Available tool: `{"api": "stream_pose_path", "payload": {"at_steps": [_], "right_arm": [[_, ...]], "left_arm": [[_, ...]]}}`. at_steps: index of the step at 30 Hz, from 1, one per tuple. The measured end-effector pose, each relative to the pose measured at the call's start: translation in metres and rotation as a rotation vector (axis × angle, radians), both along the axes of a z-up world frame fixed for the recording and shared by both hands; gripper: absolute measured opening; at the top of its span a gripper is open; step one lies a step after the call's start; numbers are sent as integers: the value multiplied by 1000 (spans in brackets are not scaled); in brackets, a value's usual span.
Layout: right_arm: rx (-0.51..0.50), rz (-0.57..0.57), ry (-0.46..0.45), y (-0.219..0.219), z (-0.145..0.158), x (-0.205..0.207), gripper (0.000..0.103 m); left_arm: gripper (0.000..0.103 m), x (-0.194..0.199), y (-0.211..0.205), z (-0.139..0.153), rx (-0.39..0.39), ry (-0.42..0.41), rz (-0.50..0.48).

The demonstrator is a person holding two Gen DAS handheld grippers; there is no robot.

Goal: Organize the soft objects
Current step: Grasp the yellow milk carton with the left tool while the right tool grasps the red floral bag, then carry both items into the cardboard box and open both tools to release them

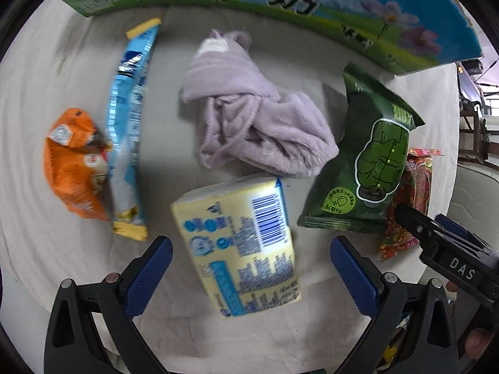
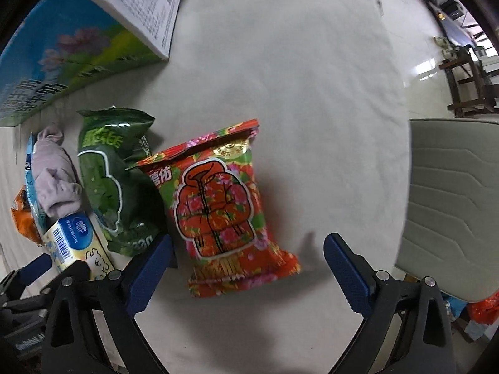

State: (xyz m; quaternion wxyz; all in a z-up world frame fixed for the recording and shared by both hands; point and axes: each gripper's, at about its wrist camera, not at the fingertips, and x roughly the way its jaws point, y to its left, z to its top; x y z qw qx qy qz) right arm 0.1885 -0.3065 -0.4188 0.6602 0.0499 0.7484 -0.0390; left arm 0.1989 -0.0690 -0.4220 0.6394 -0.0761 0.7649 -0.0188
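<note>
Both grippers hang over the white-clothed surface (image 2: 296, 62), each spread wide and holding nothing. The left gripper (image 1: 251, 249) straddles the yellow tissue pack (image 1: 240, 246), its blue fingers (image 1: 149, 277) either side but not pressing; the right gripper (image 2: 248, 249) frames the red floral packet (image 2: 218, 208), which lies flat between its fingers without touching them.

To do this well, I'd have each one come straight down and close across the narrow middle of its pack, gently, since both will give and crumple. The green packet (image 2: 115, 180) sits just beside the red one and overlaps its edge, so the right inner finger risks catching it.

Room is tight on the left: the lilac cloth (image 1: 252, 124), blue sachet (image 1: 128, 118) and orange packet (image 1: 75, 165) crowd round the tissues, with the milk carton box (image 1: 280, 3) behind. To the right of the red packet the cloth is bare up to the surface edge, where a grey chair (image 2: 452, 205) stands
</note>
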Motion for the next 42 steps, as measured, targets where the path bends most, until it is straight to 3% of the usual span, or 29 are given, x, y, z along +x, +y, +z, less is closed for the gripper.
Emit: {"api": "stream_pose_path", "payload": {"at_steps": [2,5,7,9,10,12,15,26,30,36,42], "right_arm": [[-7,6,10,2,-12,2,92],[-4,3,23,2,-26,4,82],[-14,1,30,1,-37,10,78],[-21,-2,28,2,-45,9,76],[-23,0,27,1,-49,10,74],[-20,7,22,5,-55,9,61],[-30,12,28,15,-57,5,53],[23,-11,-25,17,-42,-42,50],[59,13,-91,25,-16,-59,49],[119,11,-192,34,110,-36,49],[180,-6,-305,49,179,1,49]], "left_arm": [[101,0,-2,-5,7,3,-1],[90,0,-4,-21,10,8,-5],[81,1,-3,-30,18,6,-7],[63,-1,-1,-40,37,11,-11],[63,-2,2,-47,39,4,-14],[62,-5,1,-51,48,-13,-32],[62,-13,-2,-55,78,-39,-48],[62,-50,5,16,115,-215,-94],[62,-41,2,54,100,-292,-101],[62,-9,1,138,35,-409,-134],[62,53,-2,192,-63,-470,-165]]}}
